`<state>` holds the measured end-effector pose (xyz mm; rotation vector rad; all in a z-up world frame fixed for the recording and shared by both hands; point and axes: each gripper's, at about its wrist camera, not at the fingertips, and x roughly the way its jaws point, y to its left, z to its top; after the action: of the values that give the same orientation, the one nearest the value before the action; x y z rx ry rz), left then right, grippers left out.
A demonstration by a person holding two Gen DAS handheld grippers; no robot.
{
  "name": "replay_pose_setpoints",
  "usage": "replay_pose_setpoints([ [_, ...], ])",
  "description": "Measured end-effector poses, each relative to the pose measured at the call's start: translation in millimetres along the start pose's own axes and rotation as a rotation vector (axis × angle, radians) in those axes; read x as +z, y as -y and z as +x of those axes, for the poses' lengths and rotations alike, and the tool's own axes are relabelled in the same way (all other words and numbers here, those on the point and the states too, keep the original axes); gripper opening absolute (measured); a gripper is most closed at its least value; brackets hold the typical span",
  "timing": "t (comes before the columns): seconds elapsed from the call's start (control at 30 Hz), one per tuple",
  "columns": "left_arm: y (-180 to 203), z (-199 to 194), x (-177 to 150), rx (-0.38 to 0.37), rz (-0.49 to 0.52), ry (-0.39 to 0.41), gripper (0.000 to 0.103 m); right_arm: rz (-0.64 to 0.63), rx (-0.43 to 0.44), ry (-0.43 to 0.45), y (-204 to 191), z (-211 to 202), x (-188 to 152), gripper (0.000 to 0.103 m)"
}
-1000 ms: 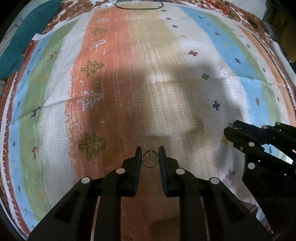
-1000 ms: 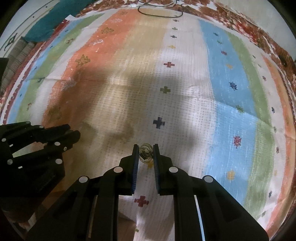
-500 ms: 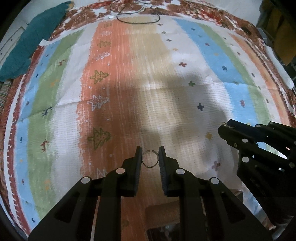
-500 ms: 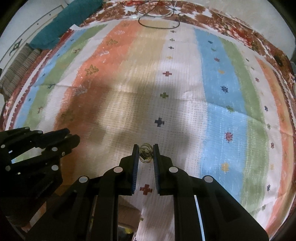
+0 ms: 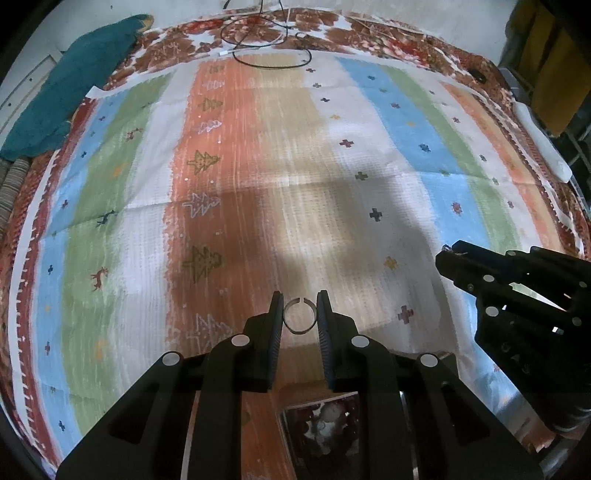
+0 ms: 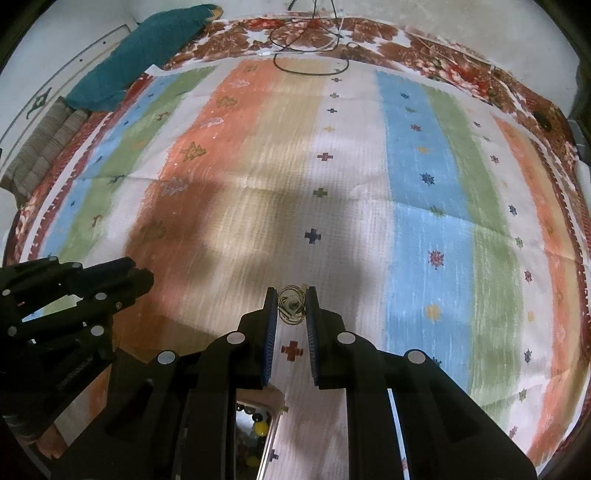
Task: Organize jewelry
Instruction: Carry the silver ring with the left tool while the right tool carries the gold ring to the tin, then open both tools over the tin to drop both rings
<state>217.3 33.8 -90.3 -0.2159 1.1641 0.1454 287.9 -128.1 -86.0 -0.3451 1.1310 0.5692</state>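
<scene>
My left gripper (image 5: 300, 308) is shut on a thin open silver ring (image 5: 300, 320), held upright between its tips above the striped cloth. My right gripper (image 6: 291, 304) is shut on a small golden wire earring (image 6: 291, 305) with a round centre. Each gripper shows in the other's view: the right one at the right edge of the left wrist view (image 5: 448, 256), the left one at the left edge of the right wrist view (image 6: 142, 275). A jewelry box with a mirror (image 5: 321, 424) lies below the left gripper; it also shows under the right gripper (image 6: 255, 435), with coloured beads inside.
A striped cloth (image 5: 258, 166) with small cross and tree motifs covers a floral bedspread (image 5: 369, 33). A black cable loop (image 5: 273, 61) lies at the far edge. A teal cloth (image 5: 66, 99) lies at the far left. A white object (image 5: 543, 144) lies at the right edge.
Both grippers have risen and pulled back from the cloth, each still holding its piece. More of the bed's far edge and the jewelry box below have come into view.
</scene>
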Motion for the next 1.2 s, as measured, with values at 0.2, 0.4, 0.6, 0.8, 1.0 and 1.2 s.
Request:
replay_pose_setpoints([
  [0.2,4,-15,-9,-0.011,0.008,0.029,0.018,-0.004,0.014,0.023,-2,-12,-7,0.016],
  [0.4,8,-32,-18,-0.026,0.015,0.064,0.018,-0.009,0.023,0.042,-7,-22,-14,0.016],
  [0.6,10,-43,-26,-0.035,0.017,0.089,0.018,-0.010,0.026,0.057,-9,-30,-22,0.016],
  [0.8,11,-55,-35,-0.052,0.022,0.113,0.018,-0.023,0.038,0.074,-14,-40,-30,0.016],
  [1.0,12,-65,-45,-0.061,0.025,0.131,0.018,-0.032,0.056,0.095,-19,-52,-42,0.016],
  [1.2,13,-72,-56,-0.068,0.032,0.144,0.018,-0.042,0.063,0.105,-23,-60,-54,0.016],
])
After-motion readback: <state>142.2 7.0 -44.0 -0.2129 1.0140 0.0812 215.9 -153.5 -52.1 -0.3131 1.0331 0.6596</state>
